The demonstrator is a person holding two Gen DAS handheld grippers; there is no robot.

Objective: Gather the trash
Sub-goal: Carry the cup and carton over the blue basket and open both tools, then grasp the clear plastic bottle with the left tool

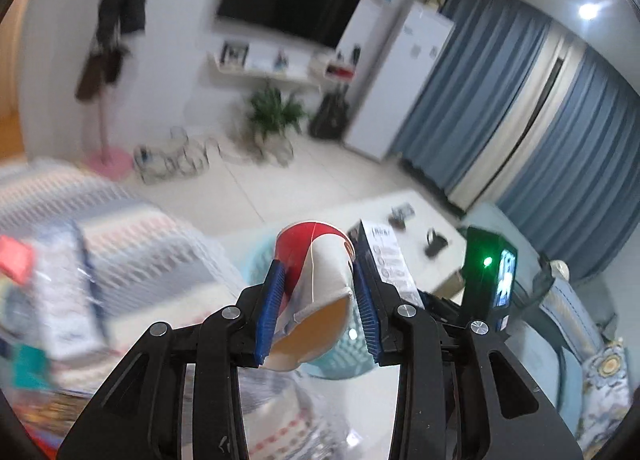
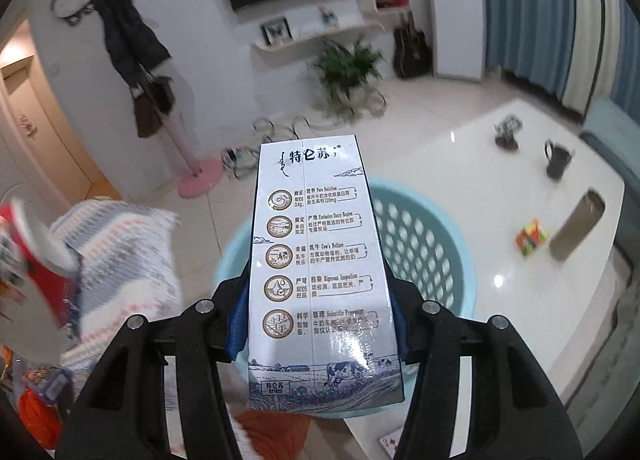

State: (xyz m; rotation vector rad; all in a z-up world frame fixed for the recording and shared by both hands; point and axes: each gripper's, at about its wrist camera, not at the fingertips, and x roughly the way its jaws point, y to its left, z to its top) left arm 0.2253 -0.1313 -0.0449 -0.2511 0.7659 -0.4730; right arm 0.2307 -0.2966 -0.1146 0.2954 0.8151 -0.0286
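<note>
The milk carton [image 2: 320, 272] stood clamped between the pads of the right gripper [image 2: 318, 324], its long axis running straight out along the fingers and its far end over the near rim of the light-blue laundry basket [image 2: 436, 260] directly below and ahead. The crushed red-and-white paper cup [image 1: 316, 284] was pinched in the left gripper [image 1: 318, 312], mouth toward the camera, with the same basket showing just beneath it. Both pieces hung above the basket, the carton more squarely over its opening. What the basket held could not be seen. It stood at the near-left corner of the white table [image 2: 500, 188], which carried a mug [image 2: 558, 158] and a metal flask [image 2: 578, 224].
</note>
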